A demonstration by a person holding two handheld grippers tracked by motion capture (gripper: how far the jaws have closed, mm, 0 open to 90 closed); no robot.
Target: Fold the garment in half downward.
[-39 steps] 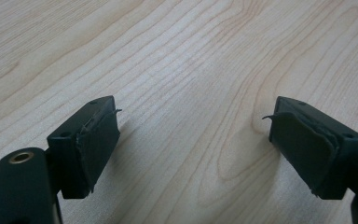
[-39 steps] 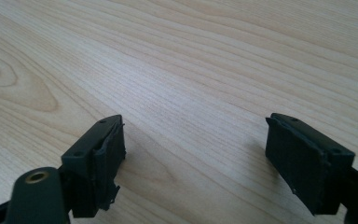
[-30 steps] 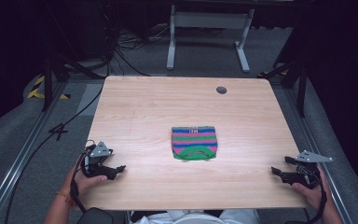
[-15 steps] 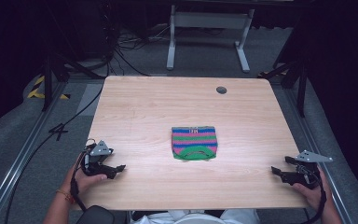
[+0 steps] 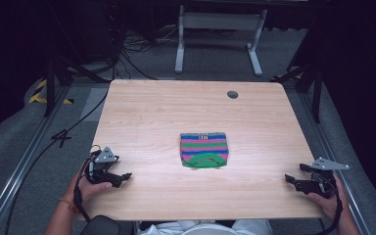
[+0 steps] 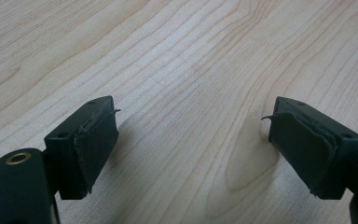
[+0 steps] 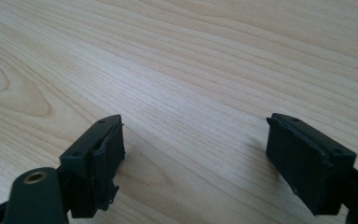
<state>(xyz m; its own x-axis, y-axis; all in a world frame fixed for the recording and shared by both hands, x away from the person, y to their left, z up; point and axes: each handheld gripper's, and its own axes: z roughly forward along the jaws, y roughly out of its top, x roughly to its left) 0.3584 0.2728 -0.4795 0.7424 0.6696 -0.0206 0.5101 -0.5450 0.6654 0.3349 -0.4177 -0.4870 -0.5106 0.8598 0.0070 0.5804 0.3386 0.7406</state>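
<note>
Nothing has shifted over the past second: the left gripper [image 5: 125,177] and right gripper [image 5: 290,179] rest at the table's [image 5: 152,117] near corners, jaws apart and empty, well clear of the striped folded cloth [image 5: 204,150] at its centre, handling not begun.

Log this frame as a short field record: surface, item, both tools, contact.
surface: light wooden table, small dark round hole near its far right
item: folded striped cloth, green, pink and blue bands, lying flat near the table's middle
left tool: open, nothing between the jaws, near the front left edge
right tool: open, nothing between the jaws, near the front right edge
contact: neither tool touches the cloth; both sit well apart from it
</note>
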